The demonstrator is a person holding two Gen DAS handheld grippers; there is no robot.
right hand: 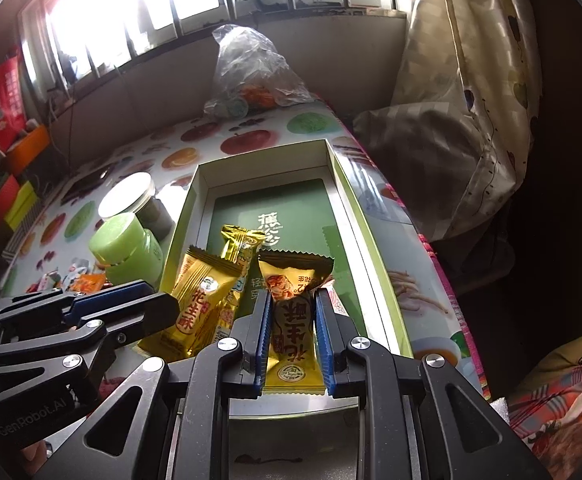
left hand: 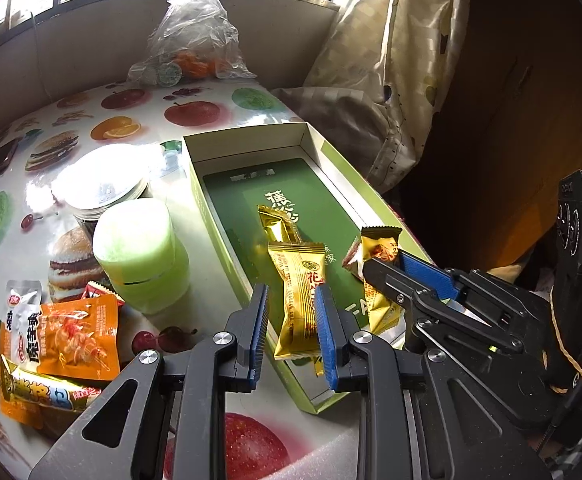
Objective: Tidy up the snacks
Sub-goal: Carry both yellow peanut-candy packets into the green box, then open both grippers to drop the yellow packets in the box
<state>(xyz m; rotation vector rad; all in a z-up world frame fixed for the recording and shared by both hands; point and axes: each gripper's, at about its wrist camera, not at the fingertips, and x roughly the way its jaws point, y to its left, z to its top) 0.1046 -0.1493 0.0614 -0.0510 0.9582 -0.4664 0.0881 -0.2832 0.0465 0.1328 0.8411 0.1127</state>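
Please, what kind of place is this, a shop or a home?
Probably a home: a table with a fruit-print plastic cover stands below a barred window, beside a pale patterned curtain and colourful bedding.

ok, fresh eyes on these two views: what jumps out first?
Two gold snack packets, one pinched in each gripper, hang over the open green box: the left gripper holds one packet, the right gripper another. Beside the box stands a pale green jar, with loose orange snack packs on the fruit-print tablecloth.
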